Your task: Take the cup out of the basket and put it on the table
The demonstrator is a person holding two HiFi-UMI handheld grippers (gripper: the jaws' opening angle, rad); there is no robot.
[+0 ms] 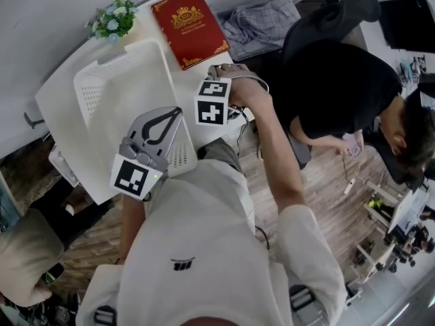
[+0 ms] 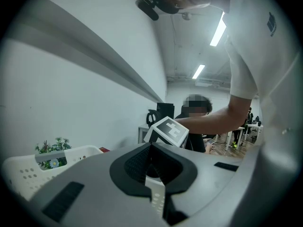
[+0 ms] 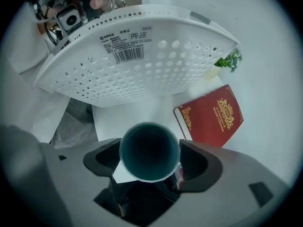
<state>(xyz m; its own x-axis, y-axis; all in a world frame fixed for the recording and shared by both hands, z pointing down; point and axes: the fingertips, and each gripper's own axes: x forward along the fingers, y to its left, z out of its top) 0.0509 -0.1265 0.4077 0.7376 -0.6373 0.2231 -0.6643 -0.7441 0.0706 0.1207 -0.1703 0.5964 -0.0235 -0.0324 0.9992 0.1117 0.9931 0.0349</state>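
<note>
Clasping the cup between my right gripper's jaws, I pinch the basket wall shut in my left gripper, baring the table ahead.

The right gripper was matt grey plastic with dull black pads, closed on a smooth, satin teal cup. Ahead of the claw hung a perforated white plastic basket. To its right a red book with gilt embossing lay on the smooth white table.
</note>
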